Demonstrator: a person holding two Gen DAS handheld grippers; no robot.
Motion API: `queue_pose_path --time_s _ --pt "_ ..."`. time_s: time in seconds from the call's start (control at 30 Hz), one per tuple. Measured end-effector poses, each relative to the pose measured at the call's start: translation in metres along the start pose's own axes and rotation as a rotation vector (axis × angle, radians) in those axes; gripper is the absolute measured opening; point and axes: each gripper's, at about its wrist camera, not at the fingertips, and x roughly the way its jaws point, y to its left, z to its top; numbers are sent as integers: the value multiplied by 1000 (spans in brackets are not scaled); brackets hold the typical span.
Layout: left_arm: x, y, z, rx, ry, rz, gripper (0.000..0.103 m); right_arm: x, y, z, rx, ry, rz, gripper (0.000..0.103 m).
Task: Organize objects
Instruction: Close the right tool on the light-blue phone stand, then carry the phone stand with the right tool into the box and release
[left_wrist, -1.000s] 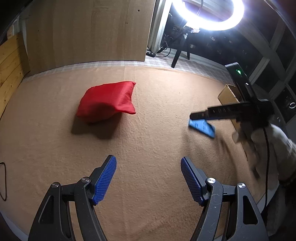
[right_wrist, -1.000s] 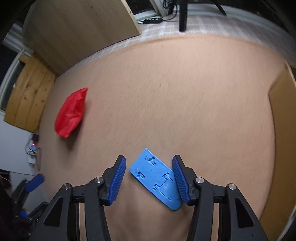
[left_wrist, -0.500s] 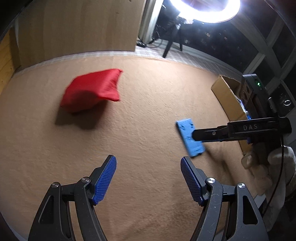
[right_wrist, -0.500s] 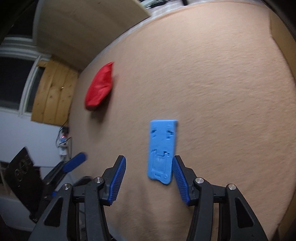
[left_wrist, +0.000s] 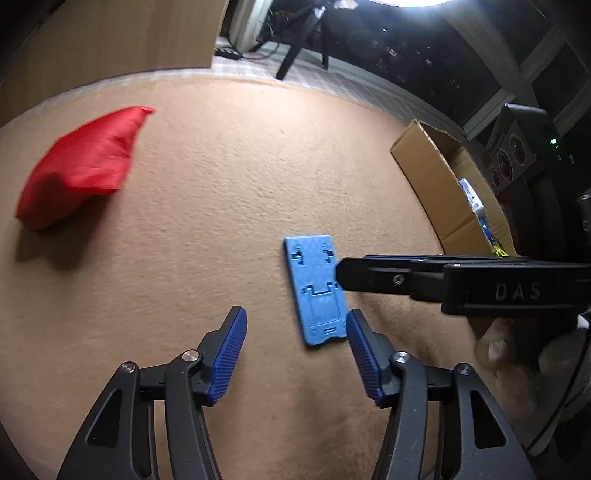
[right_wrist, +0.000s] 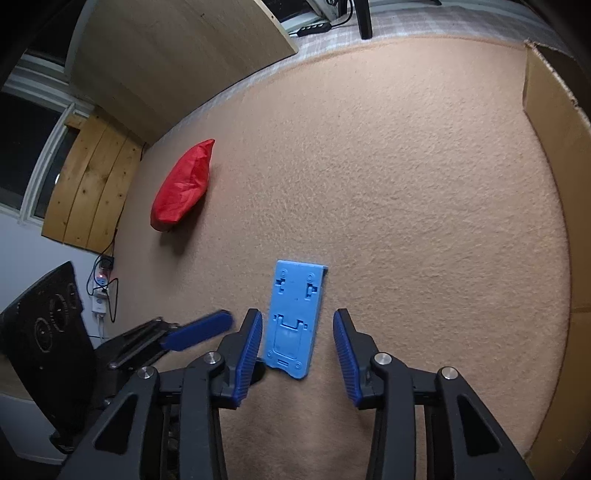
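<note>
A flat blue plastic stand (left_wrist: 316, 291) (right_wrist: 295, 317) lies on the tan carpet. My right gripper (right_wrist: 298, 325) straddles its near half. Its jaws are closing: the left pad sits close to the stand's edge and the right pad is still apart from it. My left gripper (left_wrist: 295, 325) hovers at the stand's near end, also closing, with only the stand's corner beside its right finger (left_wrist: 360, 343). The right gripper's black finger (left_wrist: 369, 275) reaches in from the right over the stand. A red cloth bag (left_wrist: 81, 166) (right_wrist: 184, 184) lies further off to the left.
An open cardboard box (left_wrist: 450, 192) (right_wrist: 546, 147) stands at the carpet's right edge with some items inside. A wooden panel (right_wrist: 177, 48) leans at the back. Wooden planks (right_wrist: 88, 192) and a power strip (right_wrist: 99, 299) are at the left. A hand (left_wrist: 498, 347) holds the right gripper.
The left gripper moved forward and down toward the blue stand, and its jaws narrowed. The right gripper's jaws narrowed around the stand, which now lies lengthwise between them.
</note>
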Motion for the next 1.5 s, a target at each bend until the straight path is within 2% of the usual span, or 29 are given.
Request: queue_pose_path --time_s 0.23,0.37,0.43,0.57,0.7,0.83,1.2,1.5 --pt "18 -6 5 -6 38 -49 54 10 0 1 2 28 6 34" --pt "21 -8 10 -8 42 -69 54 16 3 0 -13 41 6 27" --pt "23 -8 11 -6 49 -76 49 18 5 0 -25 42 -3 25" --pt "22 -10 10 4 33 -59 46 17 6 0 -34 41 -12 25" --pt "21 -11 10 0 29 -44 38 12 6 0 -33 34 -6 25" --pt "17 -12 13 -2 19 -48 38 4 8 0 -41 22 -5 25" --pt "-3 -51 27 78 -31 -65 37 -49 -3 1 -20 -68 -4 25" --pt "-1 -111 58 176 -62 -110 37 -109 -35 5 23 -165 -43 25"
